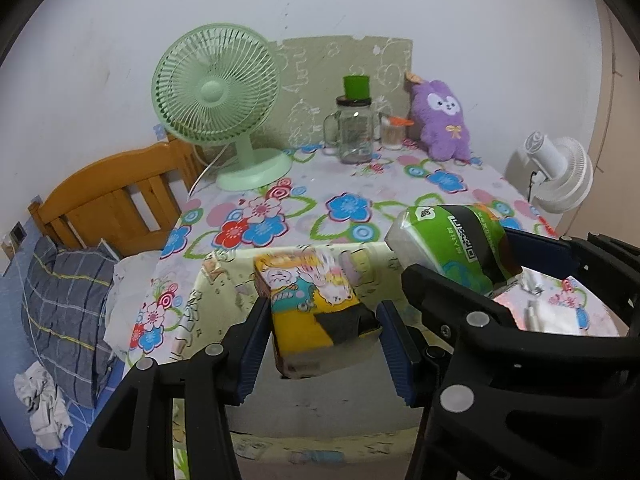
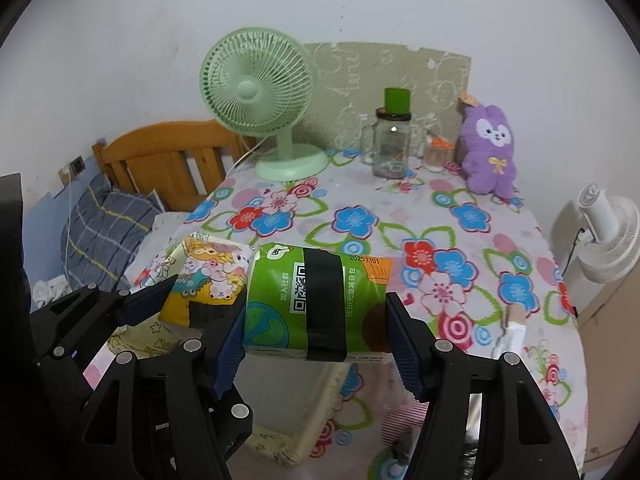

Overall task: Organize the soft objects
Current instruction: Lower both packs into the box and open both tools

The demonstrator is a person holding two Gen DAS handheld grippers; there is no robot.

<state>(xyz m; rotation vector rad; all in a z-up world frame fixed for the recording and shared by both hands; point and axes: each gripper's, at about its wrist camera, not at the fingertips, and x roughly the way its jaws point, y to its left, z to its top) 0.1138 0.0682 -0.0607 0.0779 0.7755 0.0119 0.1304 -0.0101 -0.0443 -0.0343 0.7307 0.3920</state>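
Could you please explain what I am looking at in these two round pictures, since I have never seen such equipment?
There is no robot here: a person holds a two-finger clamp in each hand, each carrying a fisheye camera that looks along its fingers. One picture comes from the left hand-held gripper, which grips a yellow tissue pack. The other comes from the right hand-held gripper, which grips a green tissue pack. Both packs are held over a cloth basket at the near edge of the flowered table. Further back stand a green fan, a glass jar and a purple plush toy.
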